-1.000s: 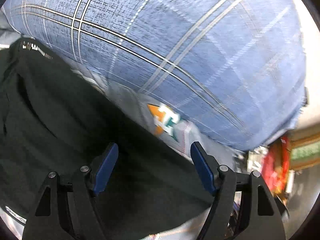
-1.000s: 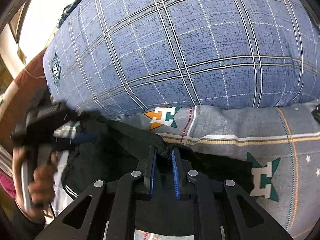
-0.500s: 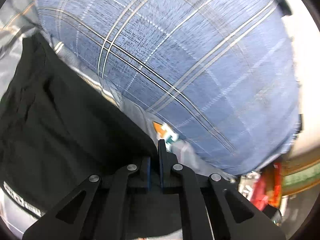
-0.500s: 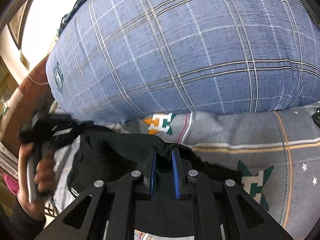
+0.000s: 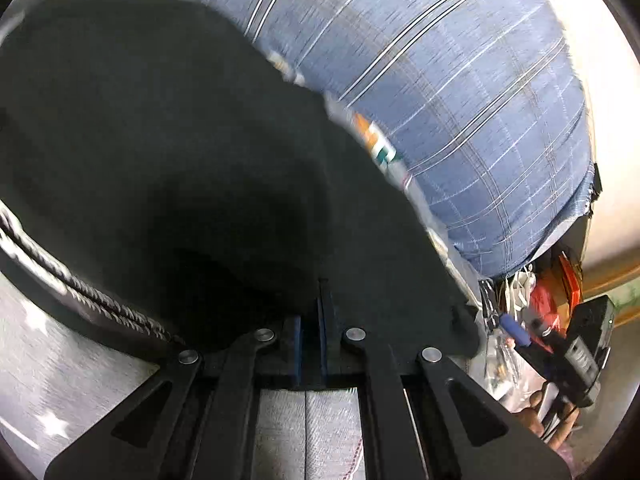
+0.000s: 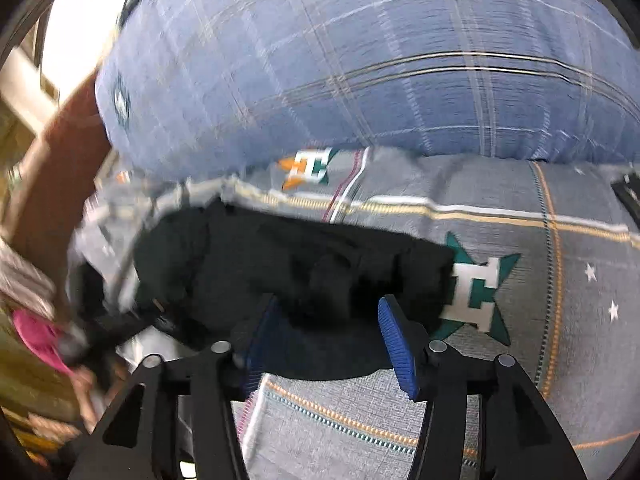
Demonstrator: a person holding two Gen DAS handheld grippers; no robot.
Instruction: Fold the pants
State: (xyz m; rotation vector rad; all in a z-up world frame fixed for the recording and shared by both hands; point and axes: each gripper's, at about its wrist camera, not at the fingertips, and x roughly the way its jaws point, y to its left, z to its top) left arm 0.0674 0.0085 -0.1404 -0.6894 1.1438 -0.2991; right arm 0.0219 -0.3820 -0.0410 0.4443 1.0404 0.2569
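Observation:
The black pants (image 5: 180, 152) lie on a grey patterned bedsheet (image 6: 500, 208). In the left wrist view they fill most of the frame, and a white drawstring cord (image 5: 80, 288) runs along their lower left edge. My left gripper (image 5: 311, 320) is shut on the pants' edge, with black cloth between its blue pads. In the right wrist view the pants (image 6: 288, 256) lie bunched just ahead of my right gripper (image 6: 328, 320). Its blue pads stand wide apart and hold nothing, with the cloth lying between and beyond them.
A big blue plaid pillow (image 6: 340, 60) lies behind the pants on the bed and also shows in the left wrist view (image 5: 460, 80). A brown headboard (image 6: 60, 152) stands at the left. Cluttered items (image 5: 552, 300) sit beyond the bed's edge.
My right gripper has opened and let go of the pants, which dropped onto the sheet. My left gripper, shut half a second ago, has pulled the cloth so it fills its view.

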